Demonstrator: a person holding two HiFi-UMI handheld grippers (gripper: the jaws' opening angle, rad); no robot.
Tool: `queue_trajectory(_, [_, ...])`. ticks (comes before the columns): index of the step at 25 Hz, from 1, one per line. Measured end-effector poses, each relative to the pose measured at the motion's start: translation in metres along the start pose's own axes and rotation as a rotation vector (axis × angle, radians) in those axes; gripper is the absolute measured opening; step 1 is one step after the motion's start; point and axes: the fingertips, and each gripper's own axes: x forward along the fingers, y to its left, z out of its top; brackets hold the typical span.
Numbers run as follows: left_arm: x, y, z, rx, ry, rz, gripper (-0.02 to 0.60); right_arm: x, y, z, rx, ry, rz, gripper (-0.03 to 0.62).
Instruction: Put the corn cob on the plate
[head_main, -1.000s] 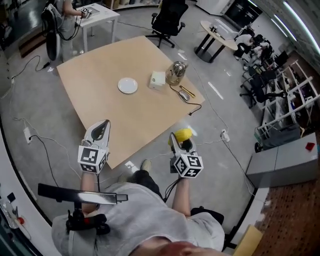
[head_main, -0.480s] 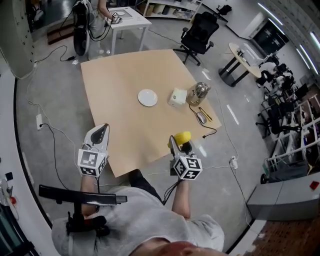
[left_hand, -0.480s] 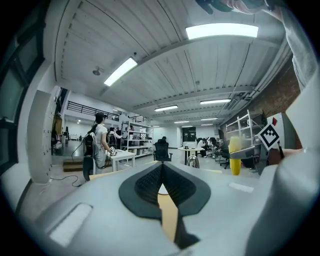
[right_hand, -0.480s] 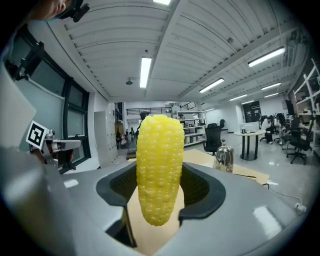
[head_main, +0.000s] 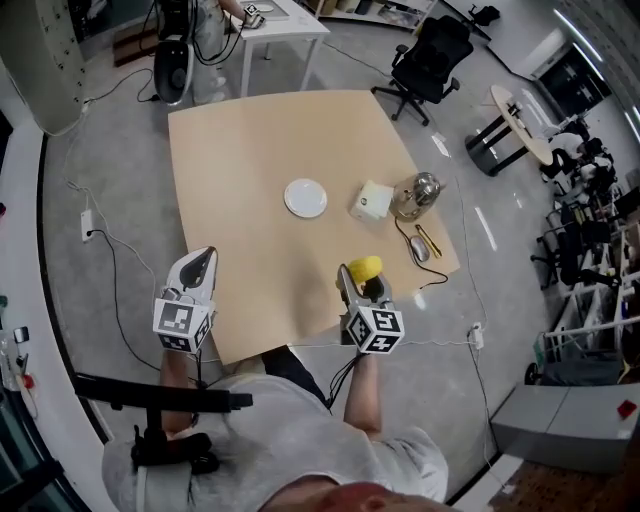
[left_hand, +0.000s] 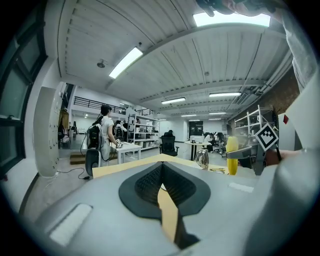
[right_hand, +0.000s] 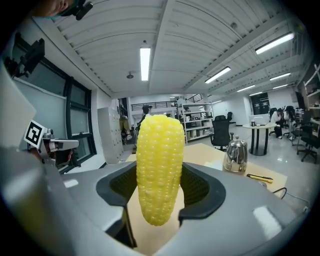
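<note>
The corn cob (right_hand: 159, 170) is bright yellow and covered in close rows of kernels. It is held upright between the jaws of the right tongs (head_main: 362, 282), with its rounded lower end left free below the pads, above the near edge of the surface (head_main: 240, 150). The plate (head_main: 305, 198), small, round and white, is laid flat near the middle of the surface, well apart from the cob.

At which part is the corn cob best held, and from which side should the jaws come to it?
Hold the corn cob at its thick middle, with the jaws closing across its width from the two long sides. The right gripper grips it so: upright, both rounded ends free. The ends narrow, so a grip there would probably slip.
</note>
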Motion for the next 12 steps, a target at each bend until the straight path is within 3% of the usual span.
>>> queue_trajectory(12, [0.083, 0.009, -0.039, -0.038, 0.112, 0.024, 0.020, 0.095, -0.059, -0.027, 0.006, 0.092, 0.022, 0.262])
